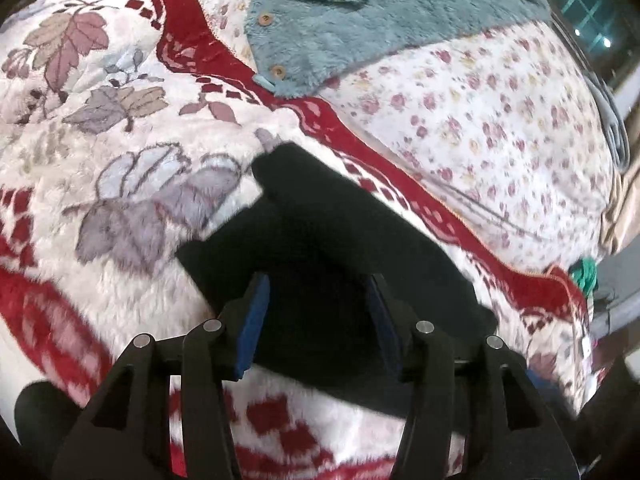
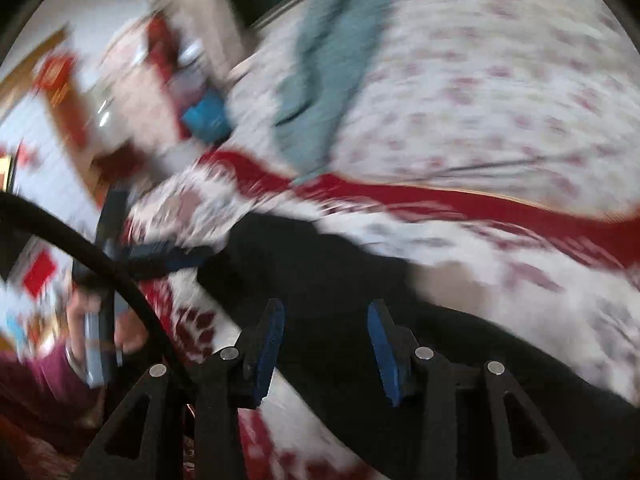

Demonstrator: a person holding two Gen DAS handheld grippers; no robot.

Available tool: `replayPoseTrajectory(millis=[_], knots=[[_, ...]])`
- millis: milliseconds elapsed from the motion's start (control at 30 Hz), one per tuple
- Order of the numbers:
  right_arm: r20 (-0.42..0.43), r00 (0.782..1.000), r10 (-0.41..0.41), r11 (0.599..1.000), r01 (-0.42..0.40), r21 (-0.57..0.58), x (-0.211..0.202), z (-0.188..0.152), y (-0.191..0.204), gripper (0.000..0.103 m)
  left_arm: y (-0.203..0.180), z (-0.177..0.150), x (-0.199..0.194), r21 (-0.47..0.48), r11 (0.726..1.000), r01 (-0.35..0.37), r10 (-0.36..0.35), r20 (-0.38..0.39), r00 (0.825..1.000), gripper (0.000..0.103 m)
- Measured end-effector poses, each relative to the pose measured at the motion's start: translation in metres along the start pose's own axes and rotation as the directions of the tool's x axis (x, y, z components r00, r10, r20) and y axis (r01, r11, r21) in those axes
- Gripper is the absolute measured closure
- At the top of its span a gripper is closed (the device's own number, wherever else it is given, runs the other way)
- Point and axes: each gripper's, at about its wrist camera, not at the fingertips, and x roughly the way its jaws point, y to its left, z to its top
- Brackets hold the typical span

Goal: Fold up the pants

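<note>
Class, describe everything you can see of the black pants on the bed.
The black pants look like plain, matte, soft cloth, already folded into a compact layered shape with squared corners. They lie flat on the red-and-white floral fleece blanket. The left hand-held gripper is open over them, as is the right hand-held gripper; that view is motion-blurred.

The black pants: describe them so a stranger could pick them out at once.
Start at the plush red-and-white leaf-patterned blanket covering the bed. The black pants lie on it, just ahead of the open left tongs. They are the only plain black cloth; the fuzzy teal garment sits farther off on the small-flowered sheet.
</note>
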Motion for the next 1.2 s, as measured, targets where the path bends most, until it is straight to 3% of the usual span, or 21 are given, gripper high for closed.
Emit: replayPoseTrajectory(millis=[100,233,367,433,533,567,600,667,900,1000,1133,1200], knots=[[-0.062,0.998,0.019,0.996,-0.024,-0.089,0.041,0.004,0.026,0.060,0.005,0.014,0.008,-0.017,1.000,-0.015,0.015,0.030,0.999,0.053],[-0.090,0.994,-0.055,0.975,0.034,-0.220,0.078,0.004,0.048,0.057,0.020,0.031,0.035,-0.094,0.995,0.022,-0.026,-0.042,0.999,0.053],[-0.095,0.986,-0.138,0.955,0.107,-0.277,0.100,0.003,0.044,0.057,0.018,0.041,0.046,-0.107,0.993,0.055,-0.060,-0.040,0.997,0.050],[-0.098,0.988,-0.117,0.963,0.089,-0.256,0.101,0.004,0.040,0.057,0.016,0.049,0.054,-0.111,0.992,0.062,-0.067,-0.046,0.997,0.050],[-0.078,0.995,-0.056,0.978,0.038,-0.207,0.101,0.009,0.031,0.083,0.015,0.057,0.065,-0.121,0.989,0.084,-0.089,-0.039,0.995,0.051],[-0.073,0.997,-0.040,0.981,0.025,-0.194,0.100,0.011,0.028,0.089,0.014,0.058,0.067,-0.112,0.989,0.098,-0.102,-0.039,0.994,0.068],[-0.067,0.998,-0.015,0.985,0.003,-0.175,0.098,0.013,0.026,0.092,0.012,0.059,0.070,-0.102,0.990,0.097,-0.103,-0.053,0.993,0.075],[-0.062,0.998,0.019,0.990,-0.027,-0.136,0.093,0.017,0.023,0.095,0.007,0.059,0.063,-0.076,0.993,0.091,-0.094,-0.043,0.995,0.083],[0.003,0.993,0.117,0.984,-0.115,-0.137,0.042,0.031,0.044,0.095,0.000,0.052,-0.015,0.003,0.985,0.171,-0.171,0.063,0.983,0.084],[-0.018,0.991,0.133,0.980,-0.135,-0.148,0.040,0.024,0.055,0.095,0.011,0.037,-0.026,0.001,0.992,0.129,-0.128,0.060,0.990,0.084],[-0.082,0.990,0.112,0.978,-0.124,-0.165,0.060,0.005,0.068,0.095,0.040,0.010,0.000,-0.051,0.999,0.014,-0.015,-0.021,1.000,0.084],[-0.120,0.990,0.069,0.979,-0.090,-0.183,0.079,-0.005,0.068,0.095,0.045,0.002,0.017,-0.021,0.999,-0.026,0.025,-0.041,0.999,0.080]])
